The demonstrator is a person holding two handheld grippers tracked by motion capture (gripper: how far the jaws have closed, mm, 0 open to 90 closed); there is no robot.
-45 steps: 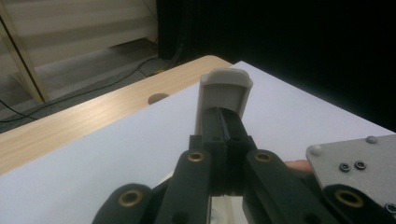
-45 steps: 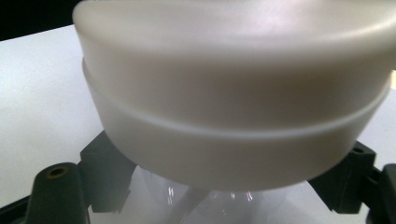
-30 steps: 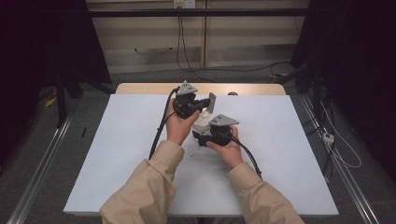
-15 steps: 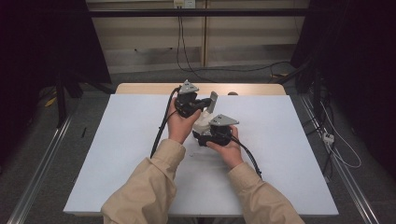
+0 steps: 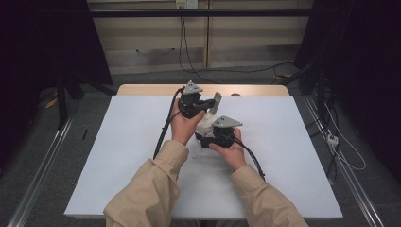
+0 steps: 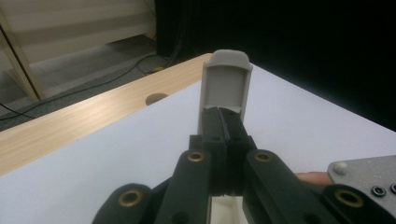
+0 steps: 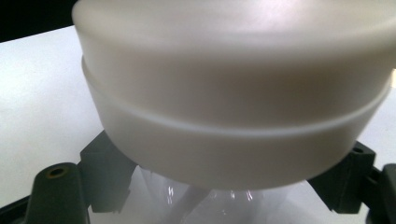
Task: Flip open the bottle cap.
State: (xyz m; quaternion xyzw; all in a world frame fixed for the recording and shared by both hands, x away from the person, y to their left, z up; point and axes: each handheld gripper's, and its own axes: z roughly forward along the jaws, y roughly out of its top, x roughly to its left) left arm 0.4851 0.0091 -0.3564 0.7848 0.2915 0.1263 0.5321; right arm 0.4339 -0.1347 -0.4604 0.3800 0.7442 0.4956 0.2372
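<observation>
Since the earlier high-view frames nothing has visibly shifted — both hands and the white container (image 5: 205, 124) stay at the centre of the frame, on the white table (image 5: 118, 156).

No brand, label or writing can be read anywhere.

Counted: two grippers, one container, one grey flip lid (image 6: 225, 84) standing upright. The left gripper (image 5: 201, 105) sits just above centre in the high view; in its own view the jaws are pressed together on the lower edge of the flip lid. The right gripper (image 5: 211, 140) lies just below it — in its own view the jaws clasp the container's clear neck under the wide white cap (image 7: 233, 93).
</observation>
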